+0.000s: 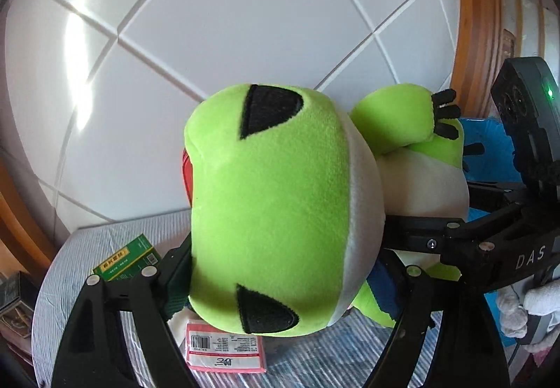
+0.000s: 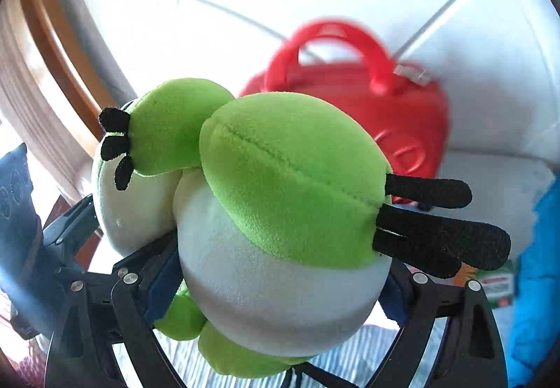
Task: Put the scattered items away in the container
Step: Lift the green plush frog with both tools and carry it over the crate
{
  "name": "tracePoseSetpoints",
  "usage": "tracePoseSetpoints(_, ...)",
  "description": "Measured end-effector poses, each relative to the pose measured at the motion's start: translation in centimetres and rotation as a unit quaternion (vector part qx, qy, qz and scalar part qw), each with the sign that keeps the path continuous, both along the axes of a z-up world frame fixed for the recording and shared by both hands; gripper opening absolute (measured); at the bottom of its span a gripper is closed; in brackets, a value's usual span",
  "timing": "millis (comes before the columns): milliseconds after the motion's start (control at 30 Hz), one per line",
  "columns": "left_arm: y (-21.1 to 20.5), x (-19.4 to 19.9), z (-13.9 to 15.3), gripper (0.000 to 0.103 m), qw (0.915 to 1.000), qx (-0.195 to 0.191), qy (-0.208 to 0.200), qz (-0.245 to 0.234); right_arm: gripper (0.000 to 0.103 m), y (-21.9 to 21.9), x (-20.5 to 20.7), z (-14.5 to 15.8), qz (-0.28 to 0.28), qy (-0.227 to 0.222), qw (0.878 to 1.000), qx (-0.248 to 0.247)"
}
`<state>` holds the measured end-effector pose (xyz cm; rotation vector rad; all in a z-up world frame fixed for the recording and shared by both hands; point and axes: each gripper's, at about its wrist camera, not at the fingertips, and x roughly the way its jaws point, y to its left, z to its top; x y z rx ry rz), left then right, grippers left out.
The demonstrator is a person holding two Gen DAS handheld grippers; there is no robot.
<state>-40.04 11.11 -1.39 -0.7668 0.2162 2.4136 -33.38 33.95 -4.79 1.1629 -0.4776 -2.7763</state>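
Between both tongs, the left gripper (image 1: pixel 280 269) and right gripper (image 2: pixel 273 286), 2 pairs of pads clamp 1 bulky plush frog (image 1: pixel 269 213), too wide for either alone, toward the red bag (image 2: pixel 402 115).

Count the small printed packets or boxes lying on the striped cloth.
2 in the left wrist view: green box at left, pink packet under the plush frog. The frog may hide others.

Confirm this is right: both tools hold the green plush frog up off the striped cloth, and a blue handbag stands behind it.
Wrong on one count: the handbag is red, not blue, as the right wrist view shows. The rest stands: the left tool and right tool both clamp the green plush frog above the striped cloth.
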Motion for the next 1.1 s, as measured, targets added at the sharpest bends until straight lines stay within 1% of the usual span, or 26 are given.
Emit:
tracePoseSetpoints(100, 1.3, 4.0, 3.5, 0.084, 0.9995, 0.009, 0.022, -0.021, 0.094, 0.5, 4.7, 3.8, -0.018, 0.026, 0.999, 0.013)
tracePoseSetpoints(233, 4.1, 7.8, 7.1, 0.084, 0.9977, 0.018, 0.033, -0.056, 0.094, 1.7, 10.9, 8.0, -0.054, 0.047, 0.997, 0.033)
tracePoseSetpoints(300, 5.9, 9.5, 8.8, 0.084, 0.9963, 0.021, 0.039, -0.073, 0.094, 2.9, 13.8, 9.8, -0.074, 0.053, 0.995, 0.037)
tracePoseSetpoints(367, 7.8, 11.1, 10.3, 0.084, 0.995, 0.023, 0.045, -0.086, 0.094, 3.4, 15.4, 10.9, -0.088, 0.058, 0.994, 0.039)
tracePoseSetpoints(400, 9.0, 12.1, 11.1, 0.084, 0.9942, 0.024, 0.047, -0.093, 0.094, 3.2, 15.8, 11.3, -0.095, 0.06, 0.993, 0.041)
tracePoseSetpoints(467, 11.6, 14.2, 13.1, 0.084, 0.9926, 0.026, 0.05, -0.108, 0.094, 5.1, 18.5, 13.0, -0.11, 0.064, 0.991, 0.046)
tracePoseSetpoints(500, 13.0, 15.2, 13.9, 0.084, 0.9916, 0.026, 0.053, -0.115, 0.094, 5.5, 18.8, 13.5, -0.115, 0.064, 0.99, 0.047)
tracePoseSetpoints(533, 14.3, 16.0, 14.7, 0.084, 0.9906, 0.026, 0.057, -0.121, 0.094, 6.8, 20.4, 14.5, -0.124, 0.067, 0.989, 0.05)
tracePoseSetpoints(633, 19.7, 20.3, 17.6, 0.085, 0.9873, 0.026, 0.07, -0.14, 0.094, 10.4, 24.4, 16.7, -0.141, 0.081, 0.985, 0.056)
tracePoseSetpoints(667, 21.4, 21.3, 18.4, 0.085, 0.9866, 0.029, 0.069, -0.145, 0.094, 11.4, 25.4, 17.2, -0.145, 0.084, 0.984, 0.057)
tracePoseSetpoints(733, 25.3, 23.2, 19.6, 0.085, 0.9851, 0.033, 0.067, -0.155, 0.094, 14.9, 28.5, 18.6, -0.157, 0.094, 0.981, 0.059)
tracePoseSetpoints(867, 33.4, 26.1, 21.0, 0.085, 0.9835, 0.034, 0.064, -0.166, 0.095, 21.2, 32.4, 20.0, -0.174, 0.097, 0.978, 0.067)
tracePoseSetpoints(933, 37.0, 26.2, 20.5, 0.085, 0.9847, 0.031, 0.058, -0.161, 0.095, 25.1, 33.9, 20.2, -0.182, 0.093, 0.976, 0.07)
tracePoseSetpoints(1000, 40.4, 25.9, 19.8, 0.085, 0.987, 0.028, 0.039, -0.154, 0.095, 28.1, 34.4, 19.7, -0.183, 0.085, 0.977, 0.067)
tracePoseSetpoints(1033, 41.7, 24.8, 18.5, 0.085, 0.9883, 0.026, 0.024, -0.148, 0.095, 30.0, 34.5, 19.1, -0.183, 0.079, 0.978, 0.064)
tracePoseSetpoints(1100, 44.8, 24.4, 16.3, 0.085, 0.9905, 0.017, -0.013, -0.136, 0.096, 33.0, 34.3, 17.4, -0.182, 0.062, 0.98, 0.049)
